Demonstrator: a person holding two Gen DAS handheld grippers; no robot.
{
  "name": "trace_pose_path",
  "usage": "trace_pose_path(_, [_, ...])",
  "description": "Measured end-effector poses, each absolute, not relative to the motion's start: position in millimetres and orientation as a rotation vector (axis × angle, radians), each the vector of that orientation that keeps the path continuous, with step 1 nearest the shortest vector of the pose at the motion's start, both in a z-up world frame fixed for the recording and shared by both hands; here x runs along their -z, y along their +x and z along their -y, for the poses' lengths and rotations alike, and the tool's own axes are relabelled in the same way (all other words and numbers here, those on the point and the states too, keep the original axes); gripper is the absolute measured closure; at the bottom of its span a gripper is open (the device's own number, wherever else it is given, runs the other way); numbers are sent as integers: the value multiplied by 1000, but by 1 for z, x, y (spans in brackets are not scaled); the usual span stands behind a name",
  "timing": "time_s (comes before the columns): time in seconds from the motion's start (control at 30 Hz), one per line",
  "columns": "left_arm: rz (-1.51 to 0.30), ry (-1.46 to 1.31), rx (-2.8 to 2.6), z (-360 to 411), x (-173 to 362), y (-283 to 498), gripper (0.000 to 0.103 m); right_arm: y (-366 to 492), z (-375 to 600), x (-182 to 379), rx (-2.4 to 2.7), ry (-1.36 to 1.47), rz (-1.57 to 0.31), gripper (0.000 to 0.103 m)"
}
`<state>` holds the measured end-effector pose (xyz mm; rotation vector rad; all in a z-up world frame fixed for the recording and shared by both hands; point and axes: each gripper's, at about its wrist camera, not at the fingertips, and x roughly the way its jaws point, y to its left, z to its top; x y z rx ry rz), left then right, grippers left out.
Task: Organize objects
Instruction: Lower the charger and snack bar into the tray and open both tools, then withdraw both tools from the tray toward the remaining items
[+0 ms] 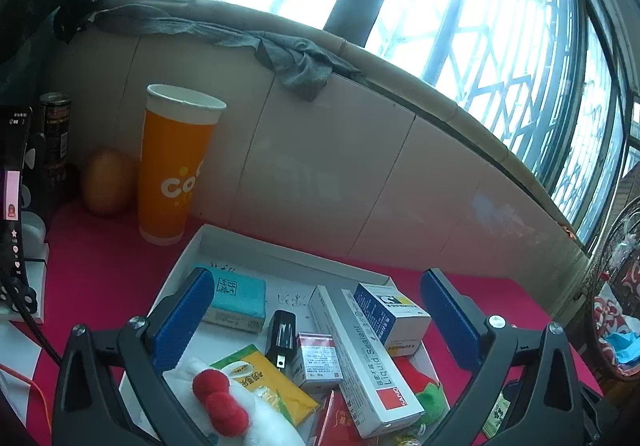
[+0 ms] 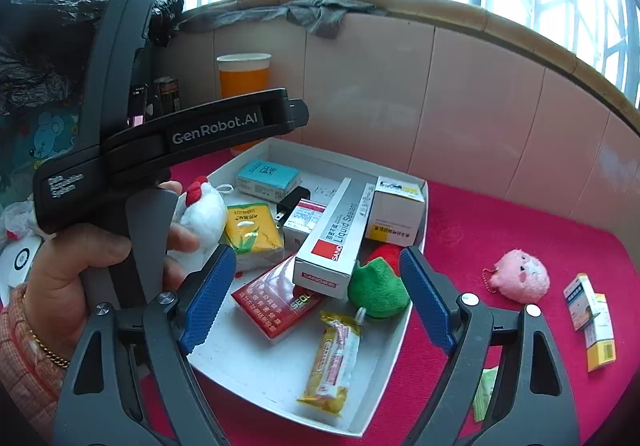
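White tray (image 2: 416,206) on red cloth (image 2: 500,230) holds jumbled boxes, plush toys.

An orange paper cup (image 1: 176,166) stands beside an egg (image 1: 106,182) against the tiled wall (image 1: 320,166).

A white plush toy (image 1: 256,418) with a red bow is running off the bottom edge of the left wrist view. A red carton (image 1: 336,426) is lying mostly hidden under a long sealant box (image 1: 360,358). A red and green plush (image 1: 424,390) is peeking out from beneath the same box. In the right wrist view, a green packet (image 2: 484,390) is being half covered by a gripper arm, and small print on two little boxes (image 2: 592,322) is too small to read.
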<state>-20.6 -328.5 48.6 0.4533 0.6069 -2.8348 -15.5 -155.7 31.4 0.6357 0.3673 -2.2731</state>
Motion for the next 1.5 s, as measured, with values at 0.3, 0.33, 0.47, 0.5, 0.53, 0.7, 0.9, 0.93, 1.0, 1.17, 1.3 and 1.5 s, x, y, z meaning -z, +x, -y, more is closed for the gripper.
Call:
trace_pose_path(0.3, [-635,440,2821,333,-50,-19,0,-10,142,-36,2308,596,-369,18])
trace_pose_path(0.33, [-640,441,2820,333,-49,-19,0,-11,141,-35,2309,605,-368,18])
trace_pose_path(0.47, [-642,449,2819,333,-48,-20,0,-12,138,-32,2308,630,-361,18])
trace_pose_path(0.5, [-640,450,2819,333,-48,-20,0,-13,138,-31,2308,633,-359,18])
trace_pose_path(0.53, [-637,451,2820,332,-48,-20,0,-13,137,-31,2308,635,-357,18])
trace_pose_path(0.7, [-633,460,2817,331,-46,-22,0,-14,136,-30,2309,643,-353,18])
trace_pose_path(0.9, [-621,458,2810,330,-46,-22,0,-17,131,-28,2319,660,-340,18])
trace_pose_path(0.93, [-614,460,2812,329,-46,-22,0,-18,130,-27,2321,663,-337,18])
trace_pose_path(1.0, [-598,460,2817,326,-47,-23,0,-20,127,-26,2325,671,-332,18])
trace_pose_path(1.17, [-554,472,2832,318,-47,-26,0,-22,122,-26,2335,680,-320,18])
trace_pose_path(1.3, [-555,478,2852,312,-48,-27,0,-23,118,-26,2344,681,-314,18])
trace_pose_path(1.5, [-511,504,2890,299,-48,-30,0,-29,111,-24,2365,700,-298,18])
